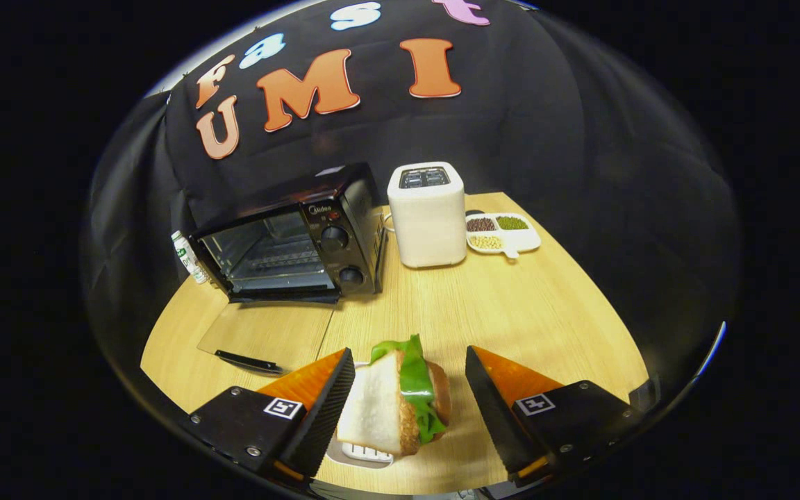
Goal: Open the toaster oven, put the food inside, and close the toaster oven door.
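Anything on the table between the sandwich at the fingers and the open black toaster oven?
Gripper view: only bare wooden table between the lettuce sandwich, inside the open gripper, and the black toaster oven; its lowered glass door lies alongside.

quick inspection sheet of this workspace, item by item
surface: light wooden table, bare ahead of the fingers
job's things: black toaster oven at the back, its glass door already folded down flat on the table; sandwich with green lettuce stands between the fingers on a white plate
clutter: white toaster beside the oven; divided white dish of beans beside that; small white bottle on the oven's far side
grippers: gripper open, fingers either side of the sandwich; one finger looks close to the bread, the other stands clear
cables: nothing seen
surroundings: black cloth wall behind the table
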Tool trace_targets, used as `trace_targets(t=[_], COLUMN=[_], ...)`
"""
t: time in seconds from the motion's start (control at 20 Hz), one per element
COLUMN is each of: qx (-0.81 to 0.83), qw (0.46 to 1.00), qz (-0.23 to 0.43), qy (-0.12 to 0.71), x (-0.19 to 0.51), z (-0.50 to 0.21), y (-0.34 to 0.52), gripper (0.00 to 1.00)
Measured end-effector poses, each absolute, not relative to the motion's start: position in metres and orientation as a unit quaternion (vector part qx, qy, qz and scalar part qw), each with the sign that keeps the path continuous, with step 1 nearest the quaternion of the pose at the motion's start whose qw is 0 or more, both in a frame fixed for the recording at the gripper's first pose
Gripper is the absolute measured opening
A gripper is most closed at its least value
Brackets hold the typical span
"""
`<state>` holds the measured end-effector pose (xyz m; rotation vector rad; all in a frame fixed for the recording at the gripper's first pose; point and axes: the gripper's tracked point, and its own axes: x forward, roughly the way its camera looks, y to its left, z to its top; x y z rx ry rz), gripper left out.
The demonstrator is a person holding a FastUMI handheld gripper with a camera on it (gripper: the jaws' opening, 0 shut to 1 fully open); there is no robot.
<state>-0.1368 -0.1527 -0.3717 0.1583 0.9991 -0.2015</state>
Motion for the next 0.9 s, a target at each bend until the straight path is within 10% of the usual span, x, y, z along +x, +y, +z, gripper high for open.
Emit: trace_targets(t=[0.45,0.75,0.9], qx=[0.174,0.269,0.263], qw=[0.833,0.816,0.821], qz=[-0.072,-0.073,-0.079], qy=[0.521,0.506,0.500], x=[-0.160,-0.153,-0.150], z=[-0.404,-0.385,-0.382], y=[-0.132,-0.125,-0.127], gripper=[0.91,0.39,0.35])
